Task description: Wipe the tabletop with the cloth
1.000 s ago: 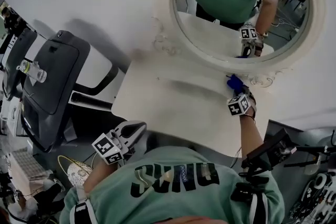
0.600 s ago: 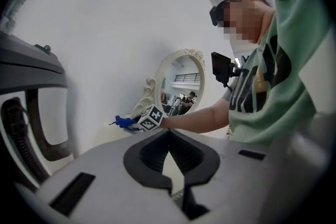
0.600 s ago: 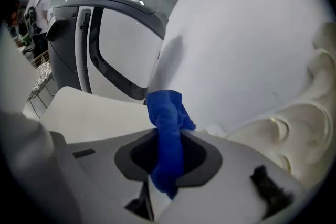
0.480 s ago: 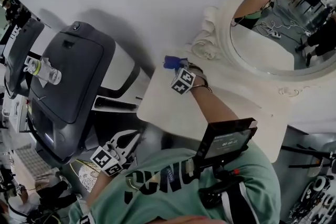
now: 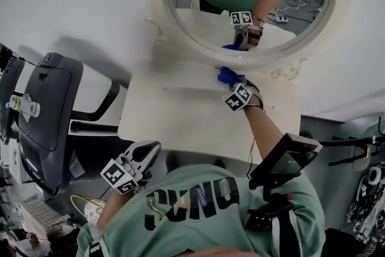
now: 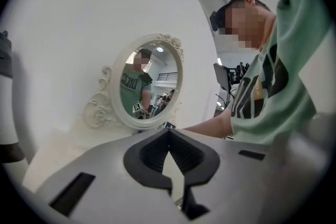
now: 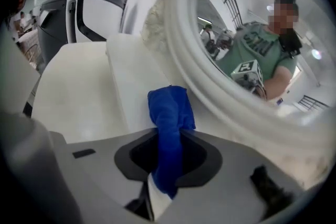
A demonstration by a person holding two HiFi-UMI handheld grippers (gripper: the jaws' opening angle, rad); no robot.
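Observation:
A blue cloth (image 5: 227, 76) rests on the white tabletop (image 5: 180, 111) at its back edge, just below the round mirror (image 5: 246, 3). My right gripper (image 5: 232, 83) is shut on it. In the right gripper view the cloth (image 7: 169, 113) bunches out past the closed jaws of the right gripper (image 7: 169, 135) and touches the tabletop (image 7: 79, 86) beside the mirror frame (image 7: 184, 55). My left gripper (image 5: 149, 152) hangs below the table's front edge near my body, with its jaws together and nothing between them. The left gripper (image 6: 169, 132) points toward the mirror (image 6: 149, 81).
A dark exercise machine (image 5: 42, 111) stands left of the table, with a clear bottle (image 5: 21, 105) on it. The white wall and the ornate mirror frame (image 5: 157, 30) close off the table's back. A black device (image 5: 283, 159) is strapped to my right forearm.
The right gripper, with the cloth, went from the table's back right to its far left corner, then came back to the middle of the back edge. The left gripper stayed low by my body.

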